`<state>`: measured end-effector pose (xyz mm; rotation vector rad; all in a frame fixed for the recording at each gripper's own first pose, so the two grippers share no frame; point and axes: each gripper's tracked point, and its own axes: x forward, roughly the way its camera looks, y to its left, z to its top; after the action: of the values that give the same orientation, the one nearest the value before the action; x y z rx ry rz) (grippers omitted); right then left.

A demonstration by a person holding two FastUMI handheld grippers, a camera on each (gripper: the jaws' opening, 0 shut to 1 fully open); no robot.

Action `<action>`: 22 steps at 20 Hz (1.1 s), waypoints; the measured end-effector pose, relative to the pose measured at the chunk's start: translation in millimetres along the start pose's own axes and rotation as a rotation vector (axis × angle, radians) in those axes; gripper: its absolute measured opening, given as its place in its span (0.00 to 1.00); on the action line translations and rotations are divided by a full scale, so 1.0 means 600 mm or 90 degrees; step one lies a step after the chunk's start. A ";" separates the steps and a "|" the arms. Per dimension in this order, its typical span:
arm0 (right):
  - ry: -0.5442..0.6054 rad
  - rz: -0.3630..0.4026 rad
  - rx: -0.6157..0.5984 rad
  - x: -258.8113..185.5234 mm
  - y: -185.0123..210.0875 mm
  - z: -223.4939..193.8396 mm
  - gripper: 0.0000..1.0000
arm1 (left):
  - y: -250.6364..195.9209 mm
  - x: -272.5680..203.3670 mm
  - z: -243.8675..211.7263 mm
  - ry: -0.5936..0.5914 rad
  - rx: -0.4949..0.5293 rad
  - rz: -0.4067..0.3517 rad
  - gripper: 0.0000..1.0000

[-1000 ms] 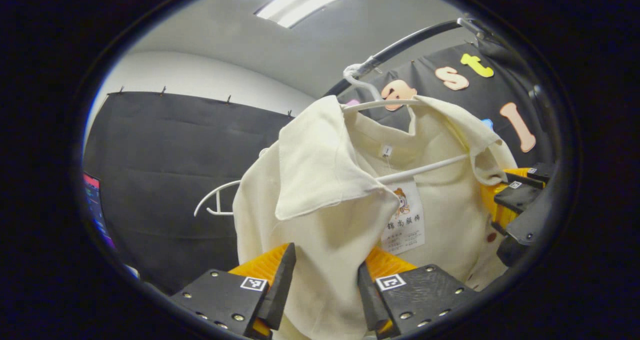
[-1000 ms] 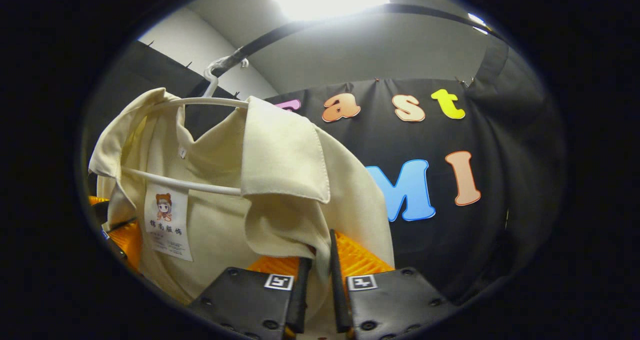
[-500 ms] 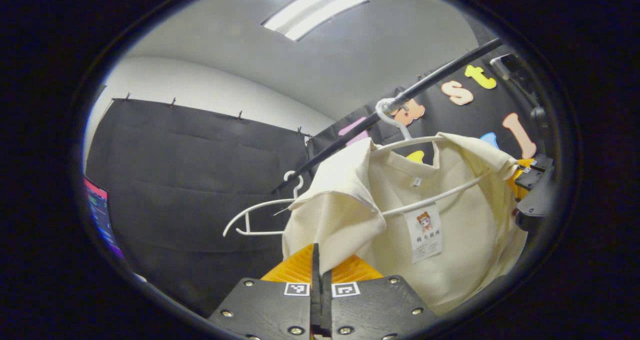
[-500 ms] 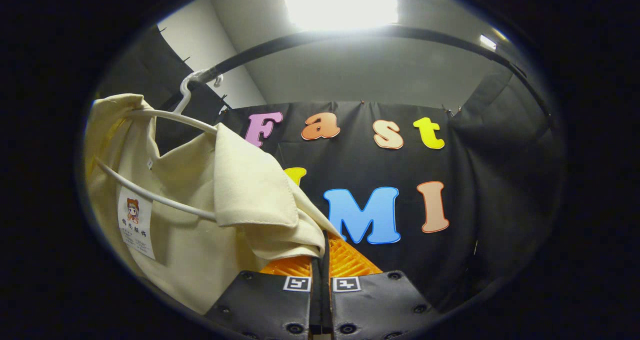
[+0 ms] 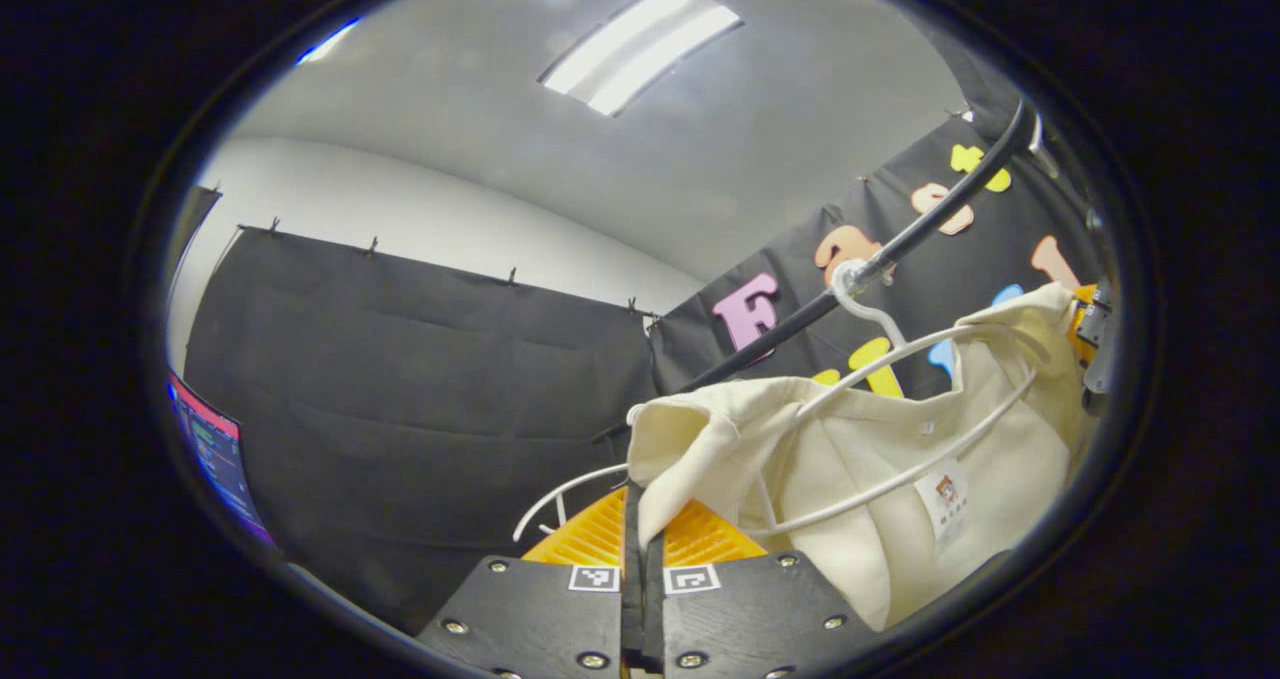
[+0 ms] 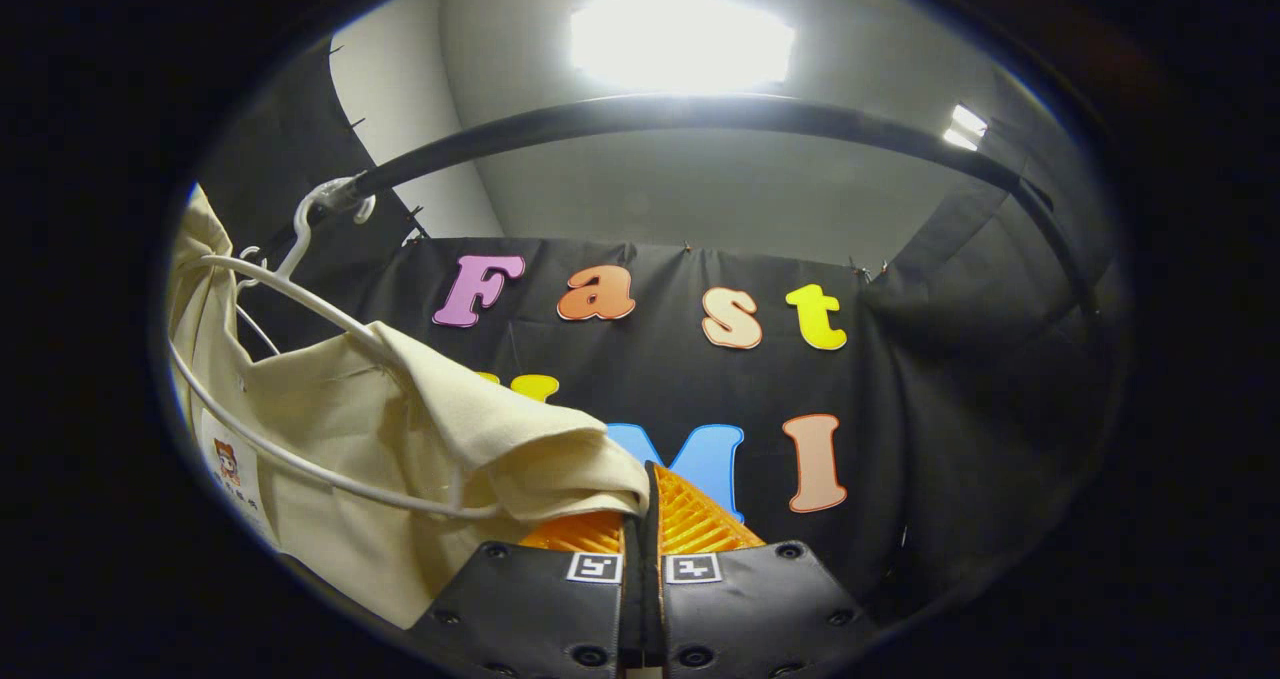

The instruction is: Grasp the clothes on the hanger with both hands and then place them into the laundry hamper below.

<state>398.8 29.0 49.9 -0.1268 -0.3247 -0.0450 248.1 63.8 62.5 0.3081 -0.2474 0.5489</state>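
Both tools are gripping the cream shirt (image 5: 900, 499): the left tool (image 5: 641, 519) is pinching one shoulder, the right tool (image 6: 641, 504) the other. Between them the shirt is hanging on the white hanger (image 6: 300, 309), hooked over the black rail (image 6: 700, 114), so it likely needs pulling downward.

a recording booth — black cloth walls (image 5: 420, 359), clothes rail (image 6: 700, 114), ceiling light panel (image 5: 640, 47).

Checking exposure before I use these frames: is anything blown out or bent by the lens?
Right gripper view: the ceiling light is blown out to a white patch, and the rail bows into an arc. Left gripper view: the ceiling light keeps its panel lines; the shirt is evenly lit.
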 end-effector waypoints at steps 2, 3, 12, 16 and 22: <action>0.003 -0.007 -0.003 0.017 -0.010 -0.007 0.01 | 0.011 0.013 -0.001 -0.002 0.002 0.003 0.01; 0.012 -0.010 -0.006 0.022 -0.014 -0.018 0.01 | 0.015 0.022 -0.006 -0.001 0.003 0.006 0.01; 0.109 0.018 -0.014 0.055 -0.005 -0.126 0.00 | 0.014 0.070 -0.070 0.036 0.016 -0.001 0.01; 0.133 0.033 -0.024 0.045 0.012 -0.161 0.01 | 0.009 0.062 -0.098 0.045 0.036 -0.007 0.01; 0.170 0.053 -0.025 0.031 0.031 -0.193 0.01 | 0.007 0.052 -0.130 0.065 0.031 -0.013 0.01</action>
<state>454.1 31.8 -54.9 -0.1713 -0.0520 0.0138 283.2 109.6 0.8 0.3279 -0.1323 0.5486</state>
